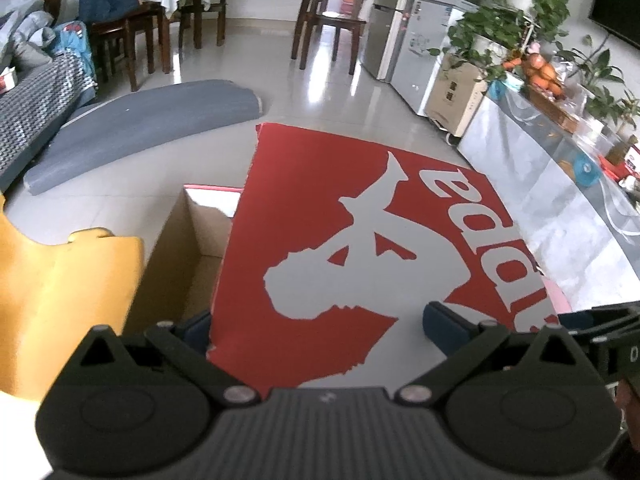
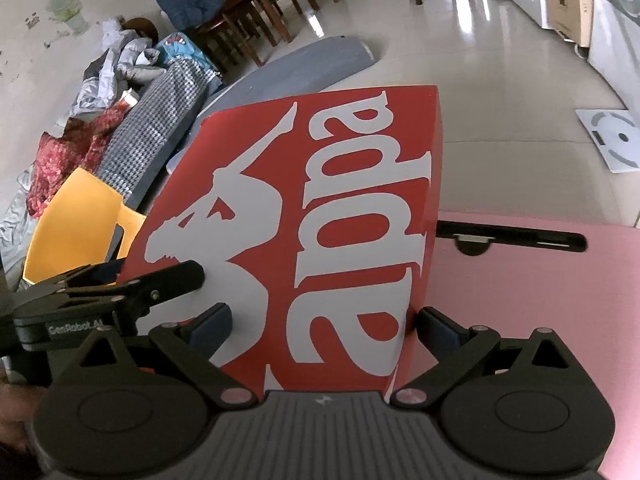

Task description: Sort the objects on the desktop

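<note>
- While you hold both tongs over it, the red box lid [image 1: 360,248] with its grey printed figure and letters fills the middle of both views; in the right wrist view it [image 2: 320,220] runs from the lower centre up to the upper middle of the frame.
- Below it, at the right of the right wrist view, you have the pink counter [image 2: 540,300], of which only a sliver shows at the right edge of the left wrist view.
- Left of the lid in the left wrist view, the open cardboard box [image 1: 188,256] shows its brown inner walls, with the lid's left edge lying over it.
- At the left edge of both views sits a yellow chair [image 1: 68,288].
- Your left tongs [image 1: 320,320] stand wide, one pad at the lid's near left edge and the other over its grey print at lower right; I cannot tell whether either pad touches.
- Your right tongs [image 2: 324,328] are also spread wide, the left pad over the lid's print and the right pad just beside its right edge, gripping nothing that I can see.
- Smallest, a black bar-shaped object [image 2: 512,238] lies on the counter, just right of the lid in the middle right of the right wrist view.
</note>
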The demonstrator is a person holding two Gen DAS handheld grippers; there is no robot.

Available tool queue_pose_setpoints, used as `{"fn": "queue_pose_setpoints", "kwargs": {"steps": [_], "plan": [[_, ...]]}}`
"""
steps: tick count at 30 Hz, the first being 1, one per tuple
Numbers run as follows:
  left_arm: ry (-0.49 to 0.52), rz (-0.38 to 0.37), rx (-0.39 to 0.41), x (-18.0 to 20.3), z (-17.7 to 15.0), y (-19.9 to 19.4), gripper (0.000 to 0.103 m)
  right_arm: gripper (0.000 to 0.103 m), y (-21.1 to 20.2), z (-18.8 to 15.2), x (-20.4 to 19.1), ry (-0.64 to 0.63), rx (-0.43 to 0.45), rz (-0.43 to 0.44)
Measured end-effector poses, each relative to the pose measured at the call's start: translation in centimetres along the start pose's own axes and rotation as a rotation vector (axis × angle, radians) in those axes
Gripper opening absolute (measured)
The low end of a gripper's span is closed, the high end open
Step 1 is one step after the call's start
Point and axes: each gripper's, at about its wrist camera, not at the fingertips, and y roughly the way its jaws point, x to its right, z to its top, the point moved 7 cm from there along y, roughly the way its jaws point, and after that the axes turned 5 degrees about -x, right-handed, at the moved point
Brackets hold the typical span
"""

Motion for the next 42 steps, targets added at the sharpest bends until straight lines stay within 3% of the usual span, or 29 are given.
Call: {"fn": "queue_pose_setpoints", "kwargs": {"steps": [24,42], "plan": [[-0.058,-0.003,-0.009,-7.5,0.2,0.6,0.103,0.099,3.9,1.3,-5.9,-0.069,-0.038,-0.018],[-0.108,-0.011,-0.016,-10.8,-0.3,2.3,0.103,0.099,5.8,1.7,-6.7,-0.098,-0.066,-0.052]]}}
